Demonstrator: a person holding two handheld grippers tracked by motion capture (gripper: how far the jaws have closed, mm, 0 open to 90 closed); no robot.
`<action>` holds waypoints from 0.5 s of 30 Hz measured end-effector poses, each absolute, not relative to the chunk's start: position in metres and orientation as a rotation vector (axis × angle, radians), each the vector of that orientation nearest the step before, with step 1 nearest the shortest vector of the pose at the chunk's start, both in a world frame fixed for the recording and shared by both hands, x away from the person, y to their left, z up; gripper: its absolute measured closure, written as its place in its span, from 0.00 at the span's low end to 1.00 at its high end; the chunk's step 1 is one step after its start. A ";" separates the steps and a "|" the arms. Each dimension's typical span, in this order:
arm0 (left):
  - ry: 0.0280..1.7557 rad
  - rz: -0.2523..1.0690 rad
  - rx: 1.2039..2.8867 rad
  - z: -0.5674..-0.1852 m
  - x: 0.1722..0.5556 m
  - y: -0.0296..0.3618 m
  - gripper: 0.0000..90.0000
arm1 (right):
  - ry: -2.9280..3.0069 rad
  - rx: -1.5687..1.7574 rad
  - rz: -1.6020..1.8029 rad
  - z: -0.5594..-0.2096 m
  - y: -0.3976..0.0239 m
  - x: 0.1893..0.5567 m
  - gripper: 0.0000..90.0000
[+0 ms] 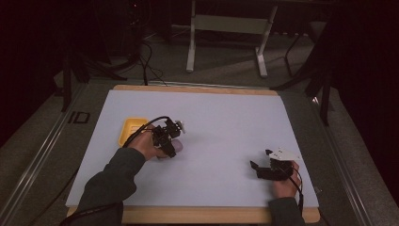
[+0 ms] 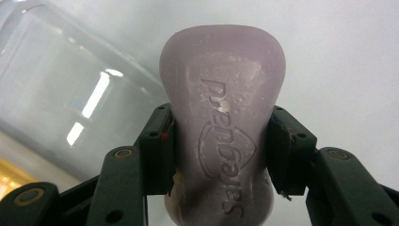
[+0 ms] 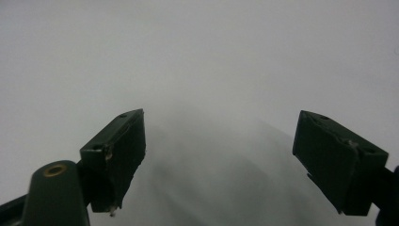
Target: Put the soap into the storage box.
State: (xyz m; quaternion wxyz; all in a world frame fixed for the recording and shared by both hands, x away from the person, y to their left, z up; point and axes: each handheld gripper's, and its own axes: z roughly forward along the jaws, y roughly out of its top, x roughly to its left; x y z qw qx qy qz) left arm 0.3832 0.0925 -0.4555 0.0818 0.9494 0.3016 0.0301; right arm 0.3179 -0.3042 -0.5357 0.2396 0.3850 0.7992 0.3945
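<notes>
The left gripper [image 2: 221, 155] has its jaws clamped on the sides of a lilac soap bar [image 2: 221, 117], held beside the yellow dish [image 1: 131, 129] at the surface's left. The right gripper [image 3: 219, 155] rests near the surface's right edge, jaws spread wide with nothing between them.

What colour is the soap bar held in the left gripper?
Pale lilac; the soap bar shows best in the left gripper view.

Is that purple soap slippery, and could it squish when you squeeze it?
The soap bar looks smooth and rounded, so probably slippery. The left hand-held gripper pinches its narrow waist, which likely helps. It shows no dents at the pads, so it seems stiff.
</notes>
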 end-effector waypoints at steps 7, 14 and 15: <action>0.935 0.117 2.810 -0.453 0.389 0.100 0.55 | 2.187 1.052 1.082 -0.536 -0.305 0.318 0.19; 0.982 0.117 2.787 -0.452 0.394 0.109 0.55 | 2.182 1.056 1.089 -0.535 -0.305 0.317 0.19; 0.989 0.114 2.787 -0.452 0.395 0.111 0.55 | 2.182 1.056 1.091 -0.535 -0.305 0.317 0.19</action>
